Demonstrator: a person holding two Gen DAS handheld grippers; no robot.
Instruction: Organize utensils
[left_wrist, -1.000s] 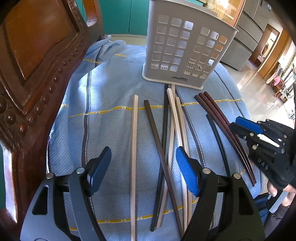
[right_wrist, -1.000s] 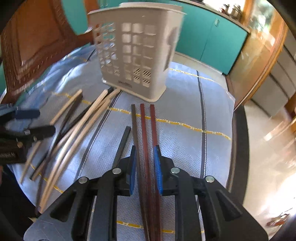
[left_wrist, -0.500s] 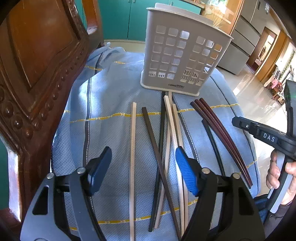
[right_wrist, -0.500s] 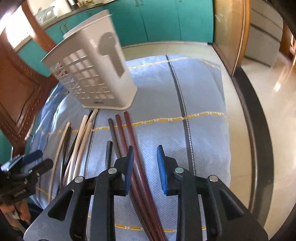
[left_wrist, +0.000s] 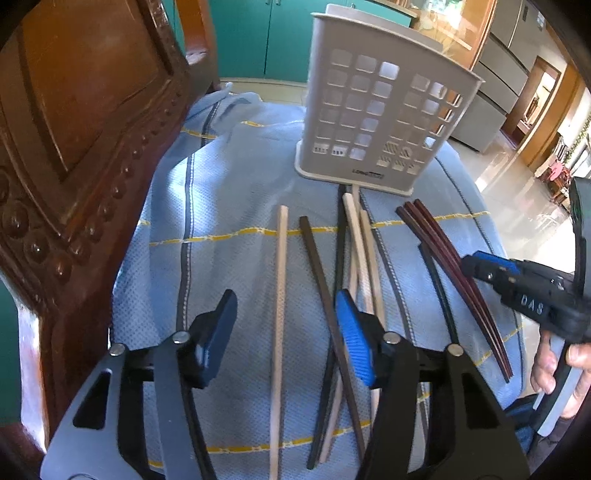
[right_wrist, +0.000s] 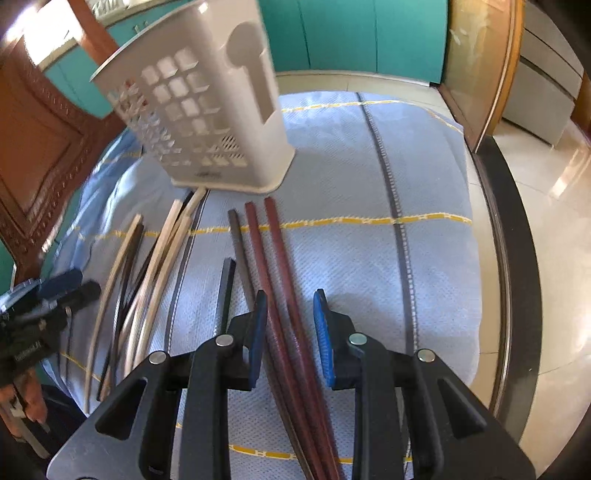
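Several chopsticks lie side by side on a blue cloth (left_wrist: 229, 206): cream ones (left_wrist: 281, 280), dark brown ones (left_wrist: 321, 280), and a red-brown pair (right_wrist: 280, 266). A white perforated utensil holder (left_wrist: 380, 110) stands upright behind them; it also shows in the right wrist view (right_wrist: 207, 110). My left gripper (left_wrist: 284, 336) is open above the cream and dark chopsticks. My right gripper (right_wrist: 288, 328) is open, its jaws either side of the red-brown pair (left_wrist: 454, 273), above the cloth. The right gripper also shows in the left wrist view (left_wrist: 480, 264).
A carved wooden chair back (left_wrist: 74, 147) rises close on the left. The cloth-covered surface drops off at the right edge (right_wrist: 491, 236) to a tiled floor. Teal cabinets (right_wrist: 351, 33) stand behind.
My right gripper has swung and opened wider, now straddling the red-brown pair. My left gripper pulled back slightly and stays open. The chopsticks have not moved.
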